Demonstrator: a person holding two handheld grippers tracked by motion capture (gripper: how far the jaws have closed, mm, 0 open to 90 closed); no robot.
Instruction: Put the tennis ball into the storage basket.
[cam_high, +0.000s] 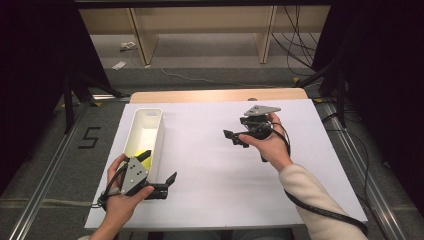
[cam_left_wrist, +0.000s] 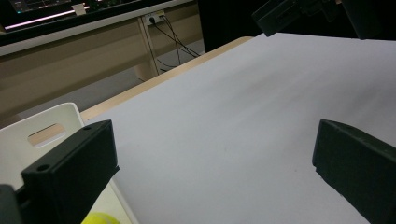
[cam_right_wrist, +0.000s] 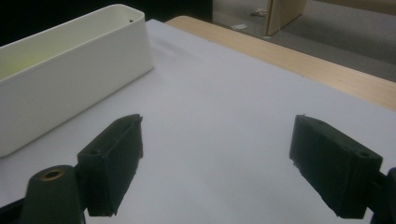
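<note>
holding both sets of fingers wide and empty, left gripper (cam_high: 159, 184) sits at lower left of the high view beside the white bin (cam_high: 136, 131), long axis up-frame, yellow item (cam_high: 143, 154) inside; right gripper (cam_high: 234, 137) well apart.

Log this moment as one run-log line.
left gripper: open, beside white bin | right gripper: open, held over table | yellow item: in bin
</note>
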